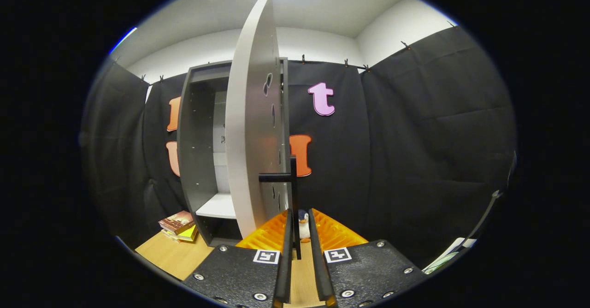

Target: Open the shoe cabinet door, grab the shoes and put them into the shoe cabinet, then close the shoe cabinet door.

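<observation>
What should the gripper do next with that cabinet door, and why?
Probably let go and back off: the door already stands wide open, the cabinet shelves exposed, yet the gripper sits closed around the thin black handle. The shoes come next.

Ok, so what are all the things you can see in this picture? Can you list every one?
Shoe cabinet: one, dark grey frame, standing against the black cloth wall, beyond the fingers.
Cabinet door: one, light grey, swung open and seen nearly edge-on, just ahead of the fingers.
Door handle: one, black, a thin bar on the door, its lower end running down between the fingers.
Shelf: one, white, inside the cabinet, low down.
Books: a small stack, brownish and yellow covers, on the wooden floor beside the cabinet's foot.
Penguin toy: one, black and white, small, beyond the fingers, seen through the gap.
Wooden floor: one, light brown.
Gripper: one, fingers close on either side of the handle; contact unclear.
</observation>
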The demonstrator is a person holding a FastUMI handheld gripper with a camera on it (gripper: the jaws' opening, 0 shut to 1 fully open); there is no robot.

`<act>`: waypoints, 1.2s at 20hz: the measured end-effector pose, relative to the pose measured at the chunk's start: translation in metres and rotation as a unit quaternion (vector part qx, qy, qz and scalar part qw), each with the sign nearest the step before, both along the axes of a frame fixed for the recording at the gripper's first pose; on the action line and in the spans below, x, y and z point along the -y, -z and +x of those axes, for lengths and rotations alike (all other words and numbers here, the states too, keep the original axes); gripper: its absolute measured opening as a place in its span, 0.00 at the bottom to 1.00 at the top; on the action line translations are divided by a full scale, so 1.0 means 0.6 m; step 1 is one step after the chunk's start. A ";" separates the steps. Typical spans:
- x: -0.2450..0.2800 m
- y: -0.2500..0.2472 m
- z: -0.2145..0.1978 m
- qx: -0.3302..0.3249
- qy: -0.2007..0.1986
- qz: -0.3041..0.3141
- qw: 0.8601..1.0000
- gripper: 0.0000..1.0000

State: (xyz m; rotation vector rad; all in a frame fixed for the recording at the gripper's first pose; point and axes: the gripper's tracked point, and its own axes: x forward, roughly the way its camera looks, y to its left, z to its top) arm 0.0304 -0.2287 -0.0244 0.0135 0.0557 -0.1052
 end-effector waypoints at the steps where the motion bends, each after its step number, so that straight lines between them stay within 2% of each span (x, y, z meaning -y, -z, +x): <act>1: 0.009 -0.001 0.002 0.001 -0.001 0.002 1.000 0.21; 16: 0.052 0.005 0.008 0.002 -0.044 -0.007 0.999 0.22; 20: 0.052 0.000 -0.011 0.005 -0.044 -0.015 0.999 0.27; 24: 0.054 -0.012 -0.037 0.013 -0.035 -0.019 0.999 0.41</act>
